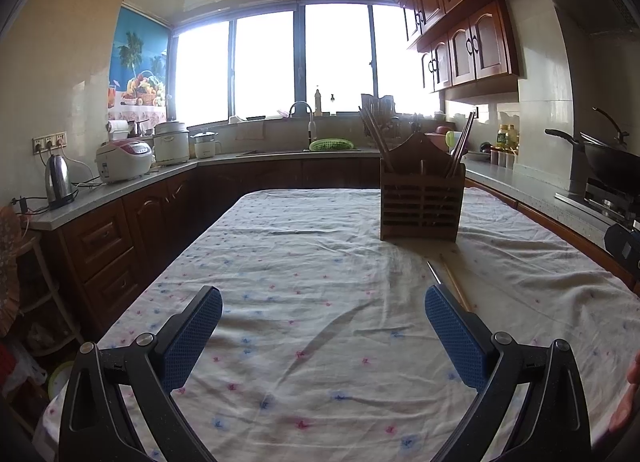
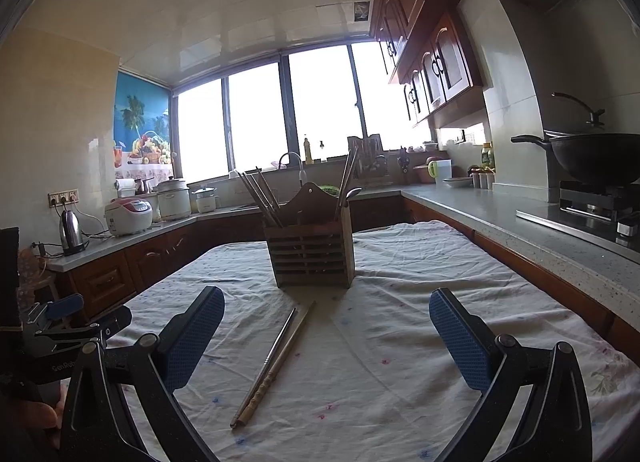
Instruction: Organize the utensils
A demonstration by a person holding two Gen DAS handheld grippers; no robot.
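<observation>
Two loose utensils lie side by side on the tabletop (image 2: 400, 302), which is covered by a white cloth with small floral print: a metal chopstick (image 2: 276, 346) and a wooden chopstick (image 2: 282, 358), touching or nearly touching along their length. In the right wrist view they run diagonally from lower centre toward the middle of the frame, pointing at the wooden utensil holder (image 2: 310, 252). In the left wrist view only their far ends show, right of centre, just above the right finger.

The utensil holder stands upright on the cloth, centre of the right wrist view and upper right of centre in the left wrist view (image 1: 422, 201). It is a slatted wooden box with a raised back panel. Several chopsticks (image 2: 258, 193) lean out of its left compartment; a spoon (image 2: 350, 193) and more sticks lean out of its right side.

Left hand-held gripper (image 1: 323, 298): fingers spread wide, blue pads facing bare cloth, holding nothing.

Right hand-held gripper (image 2: 326, 300): fingers spread wide, holding nothing; the two loose chopsticks lie on the cloth between its fingers, nearer the left one, untouched.

Background: a kettle (image 2: 72, 232) and a rice cooker (image 2: 128, 215) at left, and a wok (image 2: 596, 157) on the stove at right.
</observation>
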